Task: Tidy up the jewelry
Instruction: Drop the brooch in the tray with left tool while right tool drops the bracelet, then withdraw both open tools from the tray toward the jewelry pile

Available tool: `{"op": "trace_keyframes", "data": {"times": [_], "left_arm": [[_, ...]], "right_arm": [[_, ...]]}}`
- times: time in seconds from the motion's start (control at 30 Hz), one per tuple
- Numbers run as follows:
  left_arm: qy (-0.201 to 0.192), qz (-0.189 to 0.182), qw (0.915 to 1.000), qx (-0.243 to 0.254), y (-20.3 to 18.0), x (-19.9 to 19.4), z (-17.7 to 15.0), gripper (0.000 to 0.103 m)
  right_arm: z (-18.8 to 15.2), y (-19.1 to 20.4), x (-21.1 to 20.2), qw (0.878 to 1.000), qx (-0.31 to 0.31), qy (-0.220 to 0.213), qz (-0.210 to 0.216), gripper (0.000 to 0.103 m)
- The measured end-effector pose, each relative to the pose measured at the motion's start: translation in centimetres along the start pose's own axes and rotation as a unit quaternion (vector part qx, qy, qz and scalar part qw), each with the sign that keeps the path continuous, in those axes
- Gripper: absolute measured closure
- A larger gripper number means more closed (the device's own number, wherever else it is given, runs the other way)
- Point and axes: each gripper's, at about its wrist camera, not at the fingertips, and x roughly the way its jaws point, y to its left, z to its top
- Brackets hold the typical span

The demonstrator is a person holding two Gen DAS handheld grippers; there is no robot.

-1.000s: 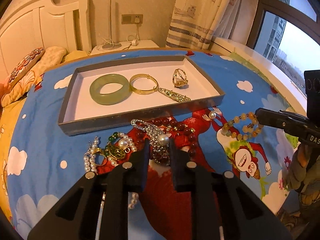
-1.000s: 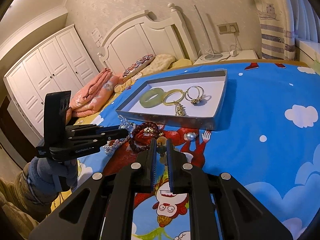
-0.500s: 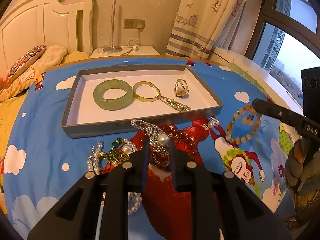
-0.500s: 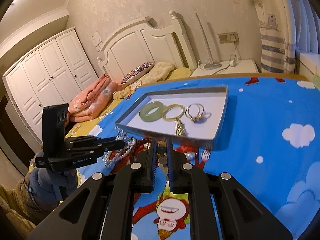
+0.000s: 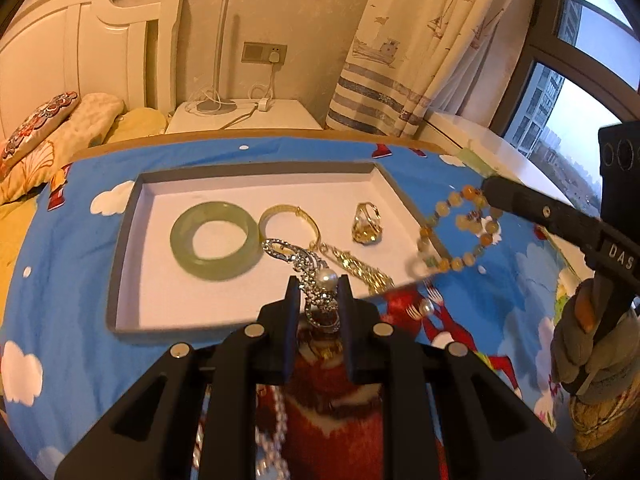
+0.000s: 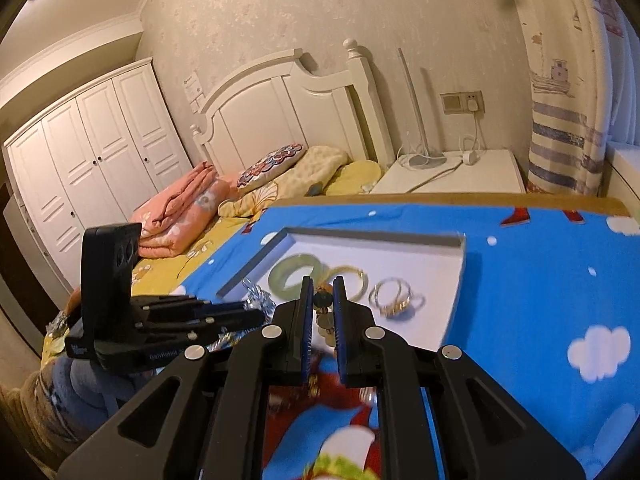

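A grey tray (image 5: 124,240) with a white floor lies on the blue cartoon bedcover. It holds a jade bangle (image 5: 214,240), a gold bangle (image 5: 288,218), a gold ring (image 5: 367,224) and a gold chain piece (image 5: 360,268). My left gripper (image 5: 318,288) is shut on a rhinestone brooch with a pearl (image 5: 308,264), held above the tray's near edge. My right gripper (image 5: 486,190) comes in from the right, shut on an amber bead bracelet (image 5: 460,236) that dangles over the tray's right rim. In the right wrist view, the right gripper (image 6: 323,292) pinches the bracelet (image 6: 325,320) before the tray (image 6: 456,240).
A pearl strand (image 5: 276,440) and a loose pearl (image 5: 428,308) lie on the bedcover below the left gripper. A gloved hand (image 5: 588,340) holds the right gripper. Behind the bed stand a white nightstand (image 5: 244,116), a curtain (image 5: 400,60) and a headboard (image 6: 288,108).
Both grippers have risen off the bedcover and moved toward the tray, carrying the brooch and the bead bracelet. The remaining jewelry pile has dropped out of sight below the left gripper.
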Motion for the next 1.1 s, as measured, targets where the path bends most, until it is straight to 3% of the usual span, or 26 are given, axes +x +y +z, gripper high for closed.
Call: {"op": "trace_keyframes", "data": {"times": [0.37, 0.57, 0.63, 0.67, 0.7, 0.73, 0.8, 0.97, 1.1], "left_arm": [[0.023, -0.002, 0.9997, 0.0, 0.7, 4.3, 2.2, 0.085], [0.032, 0.014, 0.9994, 0.006, 1.1, 6.1, 1.9, 0.084], [0.03, 0.026, 0.9992, 0.005, 1.3, 6.0, 1.7, 0.066], [0.026, 0.027, 0.9993, 0.004, 1.5, 5.8, 1.6, 0.053], [0.017, 0.031, 0.9994, 0.001, 1.5, 5.4, 1.5, 0.043], [0.013, 0.034, 0.9993, 0.0, 1.6, 5.1, 1.5, 0.041], [0.005, 0.038, 0.9993, -0.002, 1.6, 4.2, 1.3, 0.04], [-0.022, 0.06, 0.9978, -0.017, 2.3, 0.8, -0.7, 0.025], [-0.026, 0.084, 0.9947, -0.053, 4.5, -2.1, -3.7, 0.019]], "right_arm": [[3.3, -0.9, 8.4, 0.999, -0.004, 0.029, -0.017, 0.093], [1.9, -4.8, 11.7, 0.993, 0.034, 0.067, -0.086, 0.09], [1.6, -5.6, 11.5, 0.992, 0.05, 0.073, -0.088, 0.088], [1.5, -5.9, 11.2, 0.992, 0.057, 0.07, -0.092, 0.085], [1.6, -6.0, 10.8, 0.991, 0.059, 0.066, -0.096, 0.075], [1.5, -5.9, 10.3, 0.992, 0.059, 0.059, -0.098, 0.062], [1.6, -5.6, 9.3, 0.992, 0.056, 0.045, -0.1, 0.054], [0.8, -4.2, 6.4, 0.994, 0.037, 0.033, -0.1, 0.054], [-0.4, -3.8, 4.6, 0.993, 0.034, 0.031, -0.107, 0.054]]}}
